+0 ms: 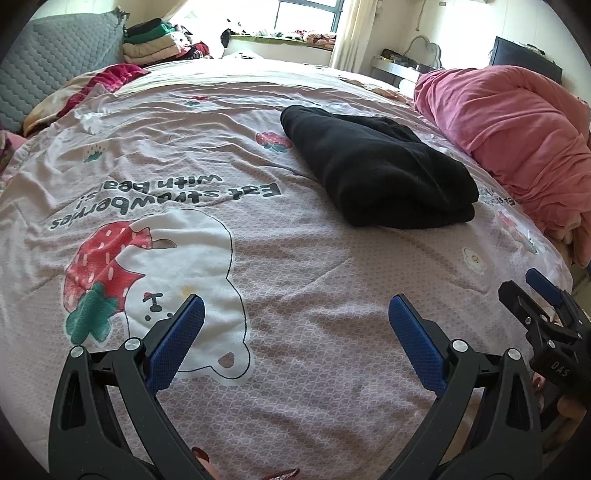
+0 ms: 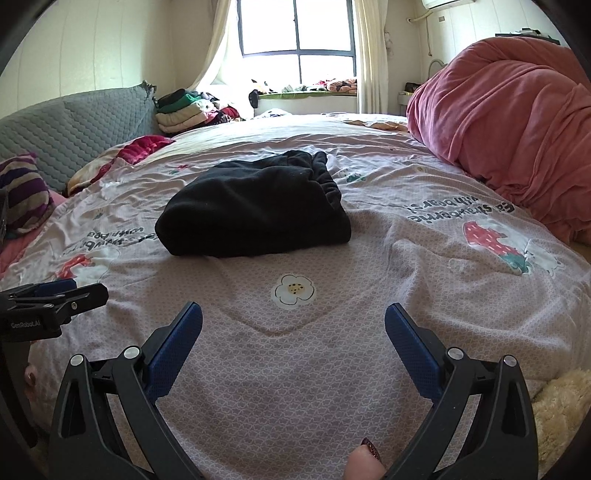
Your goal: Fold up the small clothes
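Left gripper: your left gripper (image 1: 295, 314) sits at the bottom of its own frame with jaws spread wide and nothing between them, over the bedsheet (image 1: 295, 369).
Right gripper: your right gripper (image 2: 293, 321) is likewise wide and empty, low in its frame above the printed flower (image 2: 293, 290).
Task item: the black garment (image 2: 255, 214) lies centre frame in the right wrist view, already a compact folded bundle, well apart from both grippers.
Beyond: the pink duvet (image 2: 509, 140) is heaped at the right edge; a clothes stack (image 2: 181, 110) sits at upper left by the window (image 2: 295, 29).
Risk: if you pinch only the garment's top layer, I judge the fold could spill open; dig too low and you may snag the sheet with it.
Risk, second: the two grippers are close side by side, so a crossing reach could knock them together.
Hard to tell: the garment's type and how many layers it has; its far side is hidden. The fingertip (image 2: 365, 461) at the lower edge is cut off.
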Tool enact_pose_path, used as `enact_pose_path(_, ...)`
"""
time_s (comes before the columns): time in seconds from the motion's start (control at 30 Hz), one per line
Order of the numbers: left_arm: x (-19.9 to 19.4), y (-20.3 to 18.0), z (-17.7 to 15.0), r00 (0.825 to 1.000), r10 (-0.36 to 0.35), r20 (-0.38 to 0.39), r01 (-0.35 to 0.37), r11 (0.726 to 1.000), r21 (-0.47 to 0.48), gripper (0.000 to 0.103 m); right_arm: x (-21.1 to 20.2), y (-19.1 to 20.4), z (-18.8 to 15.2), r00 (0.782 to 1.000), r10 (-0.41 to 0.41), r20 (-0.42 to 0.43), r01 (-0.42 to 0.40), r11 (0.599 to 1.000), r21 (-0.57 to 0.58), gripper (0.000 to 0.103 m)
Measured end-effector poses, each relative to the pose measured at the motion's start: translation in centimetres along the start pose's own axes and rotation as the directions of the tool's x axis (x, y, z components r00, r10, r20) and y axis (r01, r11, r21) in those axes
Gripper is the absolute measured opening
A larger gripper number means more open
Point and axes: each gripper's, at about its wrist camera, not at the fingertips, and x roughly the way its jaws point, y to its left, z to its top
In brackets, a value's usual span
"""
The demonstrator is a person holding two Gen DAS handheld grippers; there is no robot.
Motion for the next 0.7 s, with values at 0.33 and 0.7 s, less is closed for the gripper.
enact_pose_path(0.33,-0.12,-0.16,-0.02,1.0,0.004,0.002,-0.004,1.0,0.006,0.094,-0.02,0.05,0.06,1.0,-0.002,-0.004,0.002,1.0,-0.002,0.098)
enact_pose_path(0.7,-0.14,-0.2,-0.04,1.0,0.023,0.0,-0.023,1.0,0.013,0.094,0.04,-0.15,0.08,1.0,-0.002,-0.007,0.002,1.0,0.002,0.098)
